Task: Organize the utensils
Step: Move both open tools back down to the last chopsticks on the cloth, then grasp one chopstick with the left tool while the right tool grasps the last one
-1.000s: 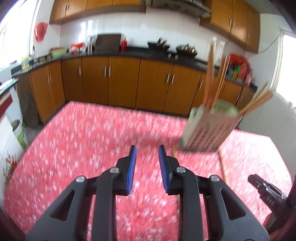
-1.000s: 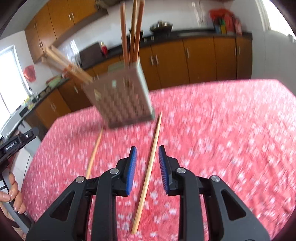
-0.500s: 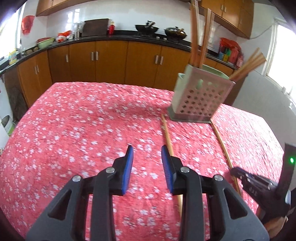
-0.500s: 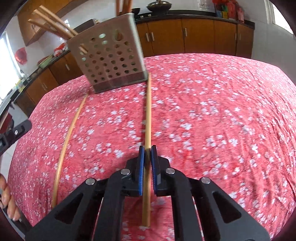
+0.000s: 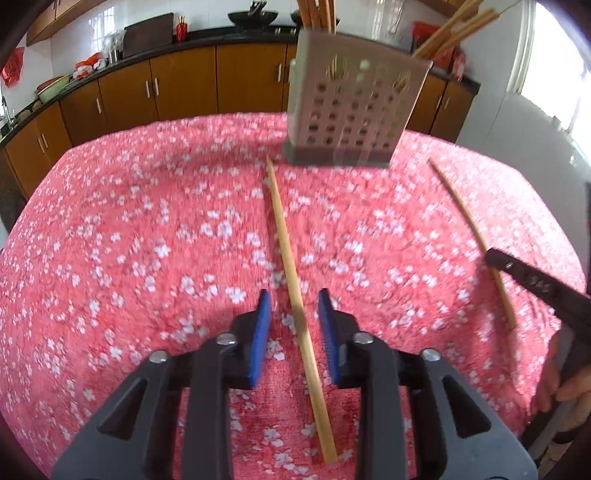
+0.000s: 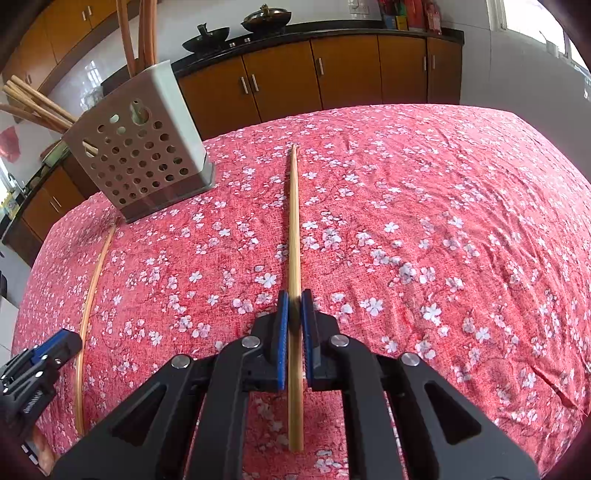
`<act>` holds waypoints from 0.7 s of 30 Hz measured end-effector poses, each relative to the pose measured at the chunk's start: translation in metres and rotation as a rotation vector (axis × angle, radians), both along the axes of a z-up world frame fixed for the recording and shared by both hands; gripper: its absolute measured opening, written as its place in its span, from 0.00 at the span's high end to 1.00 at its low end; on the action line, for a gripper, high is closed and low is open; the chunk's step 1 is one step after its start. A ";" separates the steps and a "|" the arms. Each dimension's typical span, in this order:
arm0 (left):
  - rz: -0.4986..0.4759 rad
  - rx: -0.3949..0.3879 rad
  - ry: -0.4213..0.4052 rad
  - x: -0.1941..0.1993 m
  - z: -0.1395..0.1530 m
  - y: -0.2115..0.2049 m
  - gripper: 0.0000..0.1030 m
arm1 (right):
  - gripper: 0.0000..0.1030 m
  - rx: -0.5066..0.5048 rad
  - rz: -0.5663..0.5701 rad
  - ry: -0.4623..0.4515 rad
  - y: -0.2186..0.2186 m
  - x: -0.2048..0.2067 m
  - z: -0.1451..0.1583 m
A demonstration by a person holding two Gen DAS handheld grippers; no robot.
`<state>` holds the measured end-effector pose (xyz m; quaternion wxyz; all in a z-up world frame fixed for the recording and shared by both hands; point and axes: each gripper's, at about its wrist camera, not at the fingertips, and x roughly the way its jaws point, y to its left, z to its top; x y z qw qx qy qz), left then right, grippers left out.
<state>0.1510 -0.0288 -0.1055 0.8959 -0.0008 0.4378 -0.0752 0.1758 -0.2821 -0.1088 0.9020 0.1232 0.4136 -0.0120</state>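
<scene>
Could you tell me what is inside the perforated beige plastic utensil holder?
Wooden chopsticks stand in the perforated beige plastic utensil holder, their tops sticking out above its rim. Bits of them show through the holes; their lower ends and the holder's floor stay hidden.

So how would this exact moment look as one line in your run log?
right gripper: shut on chopstick | left gripper: closing, second chopstick between fingers, ungripped | holder: upright

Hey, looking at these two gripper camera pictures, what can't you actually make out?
- Left wrist view: tops of the wooden chopsticks standing in the perforated beige holder, cut off by the top edge.
- Left wrist view: whether the left gripper touches the loose bamboo chopstick between its pads; blurred.
- Right wrist view: the left gripper's fingertips, cut off at the left edge.
</scene>
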 end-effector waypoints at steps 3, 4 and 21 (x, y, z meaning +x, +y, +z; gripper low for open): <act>0.011 0.036 -0.009 0.003 -0.004 -0.001 0.90 | 0.92 -0.003 0.021 -0.004 0.005 -0.001 0.000; 0.020 0.040 -0.010 0.006 -0.005 0.001 0.92 | 0.92 -0.006 0.030 -0.006 0.007 0.000 0.000; 0.150 0.016 -0.012 0.086 -0.005 0.059 0.91 | 0.92 -0.071 0.071 -0.012 0.023 0.051 -0.003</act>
